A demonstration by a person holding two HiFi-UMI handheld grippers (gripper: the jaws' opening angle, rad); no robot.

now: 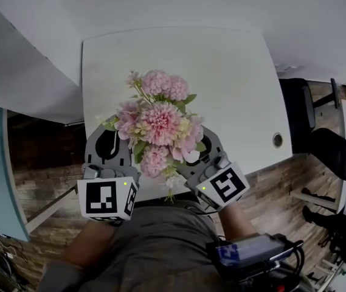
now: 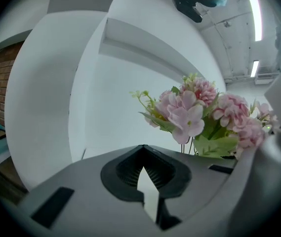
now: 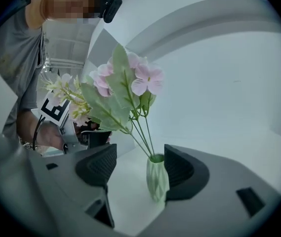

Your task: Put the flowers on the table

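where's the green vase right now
In the right gripper view, the green vase stands on the white table inside the open right claw, nearer its right-hand jaw.

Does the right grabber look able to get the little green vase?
Probably yes. The green vase stands on the table between the open jaws of the right gripper, close to one pad, with nothing else in the gap. Closing should catch it.

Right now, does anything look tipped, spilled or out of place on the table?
Nothing stands out. The vase stands upright on the table, its flowers intact, inside the open right tool.
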